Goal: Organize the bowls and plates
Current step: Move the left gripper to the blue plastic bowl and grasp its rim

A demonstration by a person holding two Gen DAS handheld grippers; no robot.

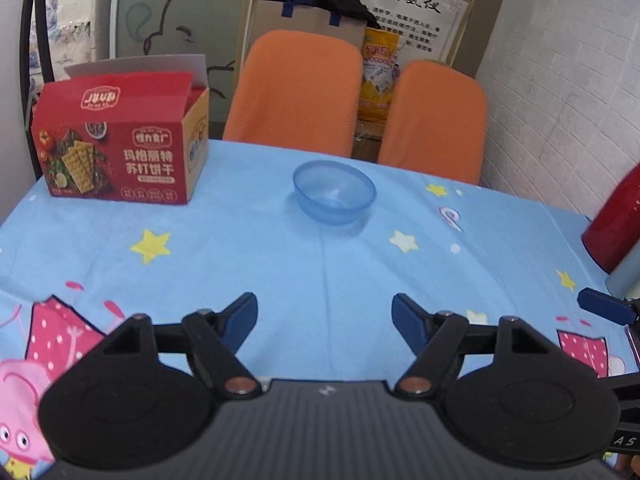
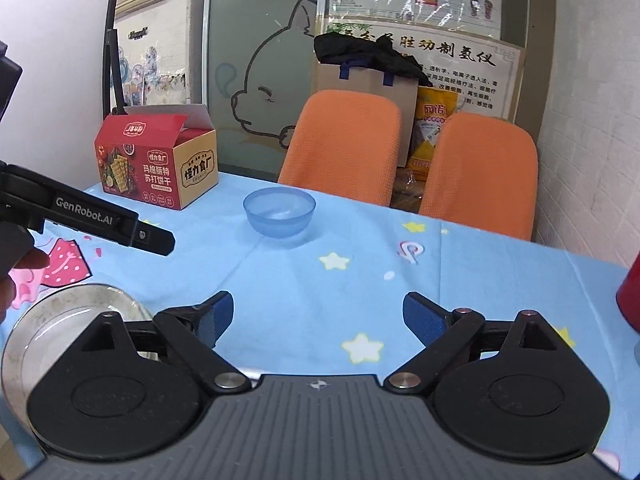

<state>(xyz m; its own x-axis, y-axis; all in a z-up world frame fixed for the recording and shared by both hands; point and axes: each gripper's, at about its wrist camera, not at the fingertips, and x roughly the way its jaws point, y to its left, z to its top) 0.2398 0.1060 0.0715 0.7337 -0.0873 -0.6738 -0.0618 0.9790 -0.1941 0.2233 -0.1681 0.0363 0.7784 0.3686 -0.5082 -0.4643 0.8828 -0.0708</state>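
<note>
A translucent blue bowl [image 1: 334, 192] stands upright on the blue patterned tablecloth [image 1: 280, 264], toward the table's far side; the right wrist view has the same blue bowl [image 2: 279, 212] ahead and slightly left. My left gripper [image 1: 324, 322] hovers above the cloth well short of the bowl, open, with nothing between its blue pads. My right gripper [image 2: 318, 318] is open and empty too. A clear glass plate [image 2: 60, 320] lies at the near left in the right wrist view, partly hidden behind my right gripper's body. The left gripper's body [image 2: 100, 220] juts in from the left above that plate.
A red cracker box [image 1: 120, 148] with its flap up stands at the table's far left. Two orange chair backs [image 1: 296, 92] line the far edge. A red container [image 1: 616, 220] sits at the right edge. A white brick wall [image 1: 568, 80] closes the right side.
</note>
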